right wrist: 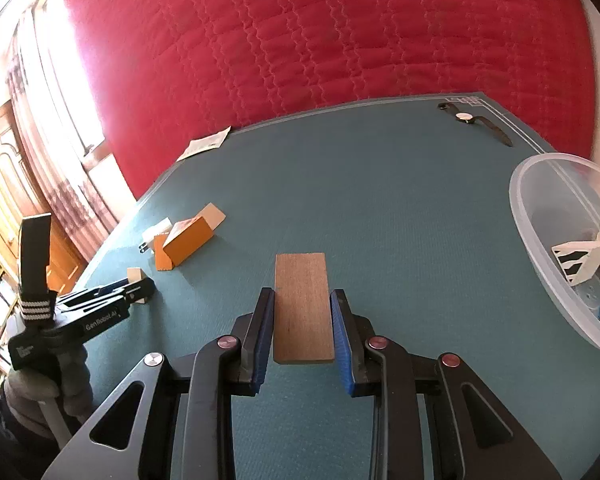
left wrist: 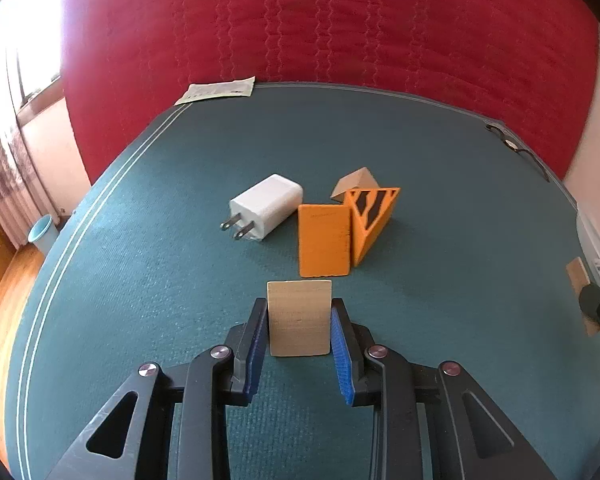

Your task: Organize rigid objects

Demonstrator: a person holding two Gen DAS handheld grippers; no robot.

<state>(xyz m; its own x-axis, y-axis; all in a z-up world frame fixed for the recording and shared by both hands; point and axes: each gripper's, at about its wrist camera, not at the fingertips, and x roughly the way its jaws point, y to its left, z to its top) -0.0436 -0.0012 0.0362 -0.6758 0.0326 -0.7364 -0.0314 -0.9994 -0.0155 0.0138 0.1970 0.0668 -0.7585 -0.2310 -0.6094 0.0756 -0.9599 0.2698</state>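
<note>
Pinching wooden blocks (left wrist: 299, 318), both grippers (left wrist: 300, 308) face orange pieces (left wrist: 325, 239), charger (left wrist: 266, 207), bowl (right wrist: 540, 240)

Left gripper (left wrist: 299, 312) tilted down, blue pads (left wrist: 340, 354) clamped on a pale block (left wrist: 299, 318). Right gripper (right wrist: 303, 310) likewise, shut on a brown plank (right wrist: 303, 307).

A charger (left wrist: 267, 206) is lying on the table (left wrist: 148, 240), with a flat block (left wrist: 325, 240) sitting just right of it and a wedge (left wrist: 374, 216) standing against that block's right side. Far right, a bowl (right wrist: 540, 240) is holding several small pieces, and a watch (right wrist: 474, 121) is lying behind it.
</note>
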